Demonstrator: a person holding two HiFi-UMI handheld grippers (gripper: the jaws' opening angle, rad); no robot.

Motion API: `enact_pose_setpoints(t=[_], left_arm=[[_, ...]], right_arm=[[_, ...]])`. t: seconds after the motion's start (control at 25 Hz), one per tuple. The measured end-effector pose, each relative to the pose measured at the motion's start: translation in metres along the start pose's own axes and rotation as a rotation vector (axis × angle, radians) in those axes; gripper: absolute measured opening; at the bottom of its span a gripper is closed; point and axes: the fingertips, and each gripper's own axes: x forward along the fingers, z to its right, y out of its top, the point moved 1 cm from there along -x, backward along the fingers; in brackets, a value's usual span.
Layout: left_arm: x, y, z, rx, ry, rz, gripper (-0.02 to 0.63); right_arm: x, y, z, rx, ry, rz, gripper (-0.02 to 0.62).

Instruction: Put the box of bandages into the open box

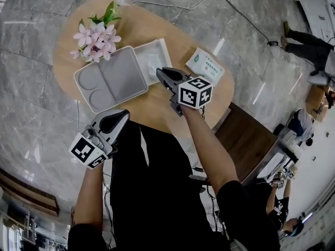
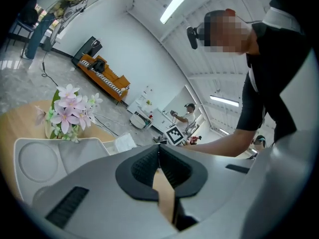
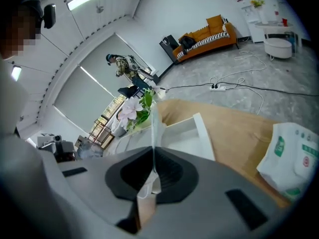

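The box of bandages (image 1: 205, 64), a white pack with green print, lies flat on the right side of the oval wooden table (image 1: 152, 106); it shows at the right edge of the right gripper view (image 3: 291, 156). The open box (image 1: 107, 82) is a grey-white case with moulded hollows, its lid (image 1: 152, 54) folded out to the right. My right gripper (image 1: 161, 75) is shut and empty, over the lid's near right corner and left of the bandages. At the table's near edge, just below the open box (image 2: 40, 158), my left gripper (image 1: 123, 114) is shut and empty.
A bunch of pink artificial flowers (image 1: 97, 35) stands behind the open box at the table's far left. A dark wooden bench (image 1: 246, 140) sits right of the table. A white cable (image 1: 167, 4) runs over the marble floor beyond. People stand far right.
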Motion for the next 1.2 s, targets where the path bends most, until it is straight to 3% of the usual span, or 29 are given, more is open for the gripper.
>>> enact_pose_setpoints(t=[0.32, 0.6, 1.04, 1.2], left_arm=[[0.013, -0.005, 0.001, -0.020, 0.007, 0.016, 0.020], [0.013, -0.012, -0.004, -0.048, 0.013, 0.014, 0.020], [0.019, -0.015, -0.002, -0.050, -0.001, 0.012, 0.020], [0.020, -0.014, -0.003, -0.049, -0.005, 0.010, 0.020]], right_arm=[[0.025, -0.019, 0.013, -0.046, -0.069, -0.146, 0.020], [0.041, -0.034, 0.012, -0.005, -0.074, -0.242, 0.020], [0.047, -0.041, 0.021, -0.192, -0.219, -0.331, 0.028], [0.048, -0.040, 0.026, -0.263, -0.270, -0.346, 0.069]])
